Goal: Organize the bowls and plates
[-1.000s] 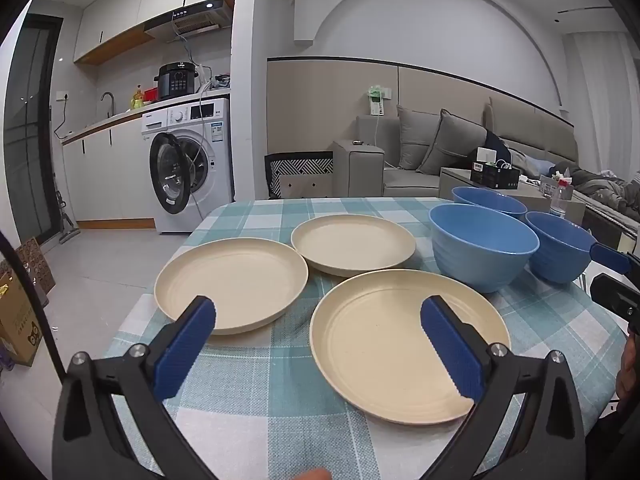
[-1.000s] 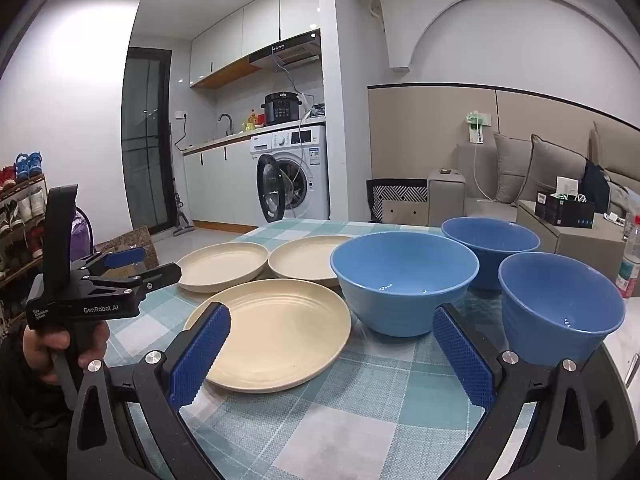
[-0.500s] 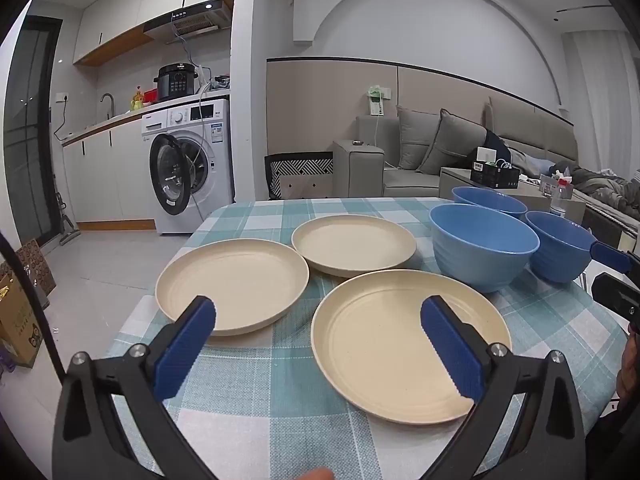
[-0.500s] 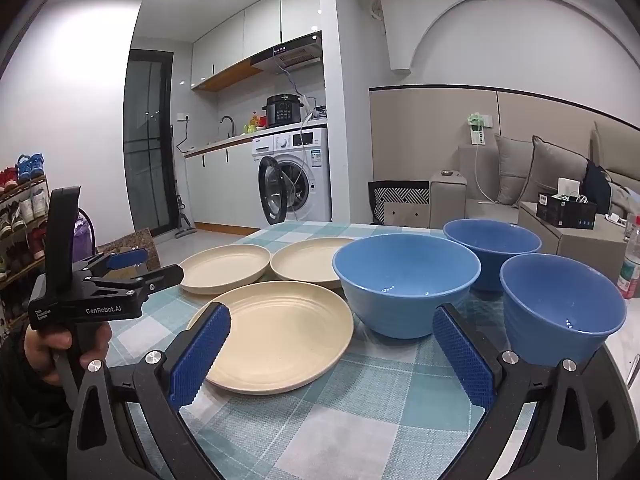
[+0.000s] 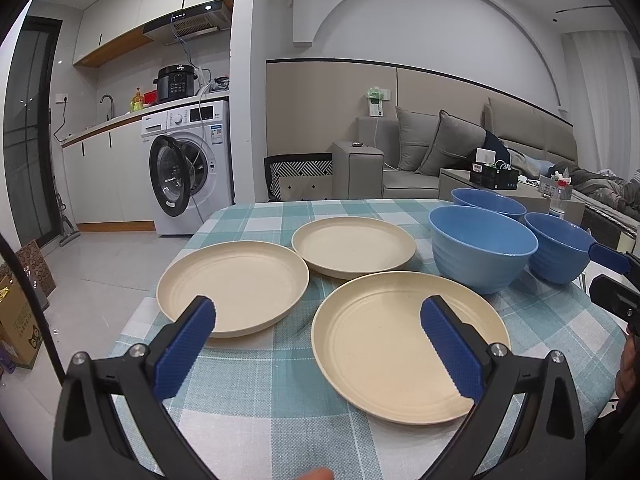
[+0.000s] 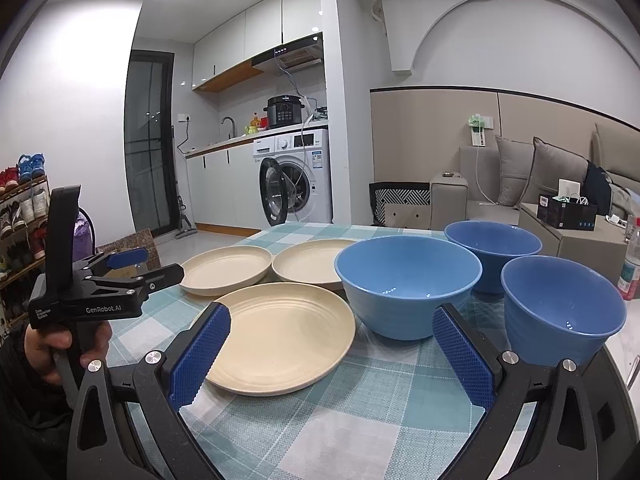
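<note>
Cream plates, three in number, lie flat on the checked cloth of the bench (image 5: 280, 408), each separate and unstacked. The near plate (image 5: 408, 344) sits directly ahead of my left gripper (image 5: 318, 344), partly framed between its blue pads. The left plate (image 5: 234, 284) lies beside it toward the bench's left edge; its near rim is partly covered in the left wrist view by my left pad. The far plate (image 5: 354, 246) sits behind both, close to the other two rims.

Blue bowls, three in number, stand upright to the right of the plates. The large bowl (image 6: 408, 286) stands just beside the near plate's right rim. The rear bowl (image 6: 492, 250) stands behind it. The right bowl (image 6: 562, 310) stands nearest the bench's right edge, close to the other two.

My left jaws are spread wide and hold nothing; they hover above the near end of the bench. In the right wrist view the same tool appears at the left side, gripped by my left hand (image 6: 60, 348).

My right gripper (image 6: 332, 354) is likewise spread wide and empty, positioned over the cloth in front of the large bowl, with the near plate beyond its left pad and the right bowl beyond its right pad.
</note>
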A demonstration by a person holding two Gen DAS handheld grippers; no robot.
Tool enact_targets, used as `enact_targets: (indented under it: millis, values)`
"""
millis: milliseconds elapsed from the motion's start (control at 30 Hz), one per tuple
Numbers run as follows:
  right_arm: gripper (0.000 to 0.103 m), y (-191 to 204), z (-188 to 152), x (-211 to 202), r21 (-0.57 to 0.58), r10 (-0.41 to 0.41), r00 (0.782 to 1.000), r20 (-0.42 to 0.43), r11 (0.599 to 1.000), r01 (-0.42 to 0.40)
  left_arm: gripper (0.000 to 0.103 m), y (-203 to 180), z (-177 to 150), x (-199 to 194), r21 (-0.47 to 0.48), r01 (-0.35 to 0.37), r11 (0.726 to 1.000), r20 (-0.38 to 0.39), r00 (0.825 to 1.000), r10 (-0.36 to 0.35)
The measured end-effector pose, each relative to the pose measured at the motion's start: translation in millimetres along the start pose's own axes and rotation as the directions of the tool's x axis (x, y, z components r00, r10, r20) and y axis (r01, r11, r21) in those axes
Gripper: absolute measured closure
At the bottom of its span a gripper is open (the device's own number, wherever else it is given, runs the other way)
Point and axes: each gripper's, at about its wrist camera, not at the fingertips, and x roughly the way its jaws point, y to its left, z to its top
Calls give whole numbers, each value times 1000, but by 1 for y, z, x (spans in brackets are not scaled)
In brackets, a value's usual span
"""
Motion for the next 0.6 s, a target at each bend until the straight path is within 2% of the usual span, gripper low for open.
enact_targets:
  millis: [600]
  values:
    - [0, -1, 1, 0, 2, -12, 1000, -14, 1000, 12, 0, -4, -1, 3, 3, 11, 1000, -14, 1000, -11]
